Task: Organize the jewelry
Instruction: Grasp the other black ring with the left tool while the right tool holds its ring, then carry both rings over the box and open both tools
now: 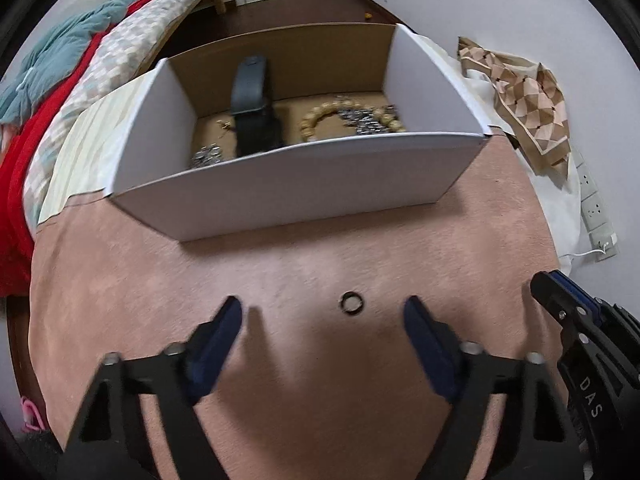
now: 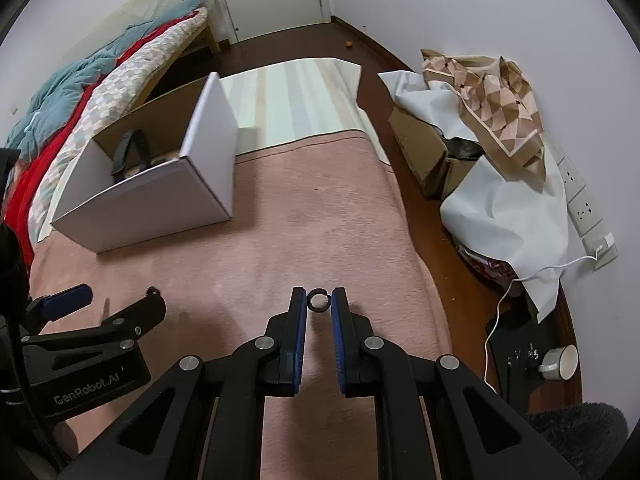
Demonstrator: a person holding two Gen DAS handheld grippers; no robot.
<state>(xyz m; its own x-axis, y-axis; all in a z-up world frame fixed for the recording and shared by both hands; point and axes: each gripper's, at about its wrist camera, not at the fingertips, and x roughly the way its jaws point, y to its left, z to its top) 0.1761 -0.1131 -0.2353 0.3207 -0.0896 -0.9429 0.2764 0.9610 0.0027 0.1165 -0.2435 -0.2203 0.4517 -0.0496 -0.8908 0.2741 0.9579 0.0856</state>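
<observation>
A small dark ring (image 1: 351, 303) lies on the pink mat (image 1: 280, 264), between the wide-open fingers of my left gripper (image 1: 324, 312), nearer its right finger. A second dark ring (image 2: 319, 300) sits between the tips of my right gripper (image 2: 319, 300), whose jaws are narrowed around it; contact is not clear. A white cardboard box (image 1: 280, 184) stands beyond, holding a black watch stand (image 1: 256, 108), a beige bead bracelet (image 1: 316, 122) and silver chains (image 1: 366, 122). The box also shows in the right wrist view (image 2: 152, 204).
A bed with red and teal bedding (image 2: 80, 92) is on the left. A pile of white cloth, a patterned scarf (image 2: 500, 112) and brown boxes sits on the right by a power strip (image 2: 588, 212). A white cup (image 2: 562, 362) stands at lower right.
</observation>
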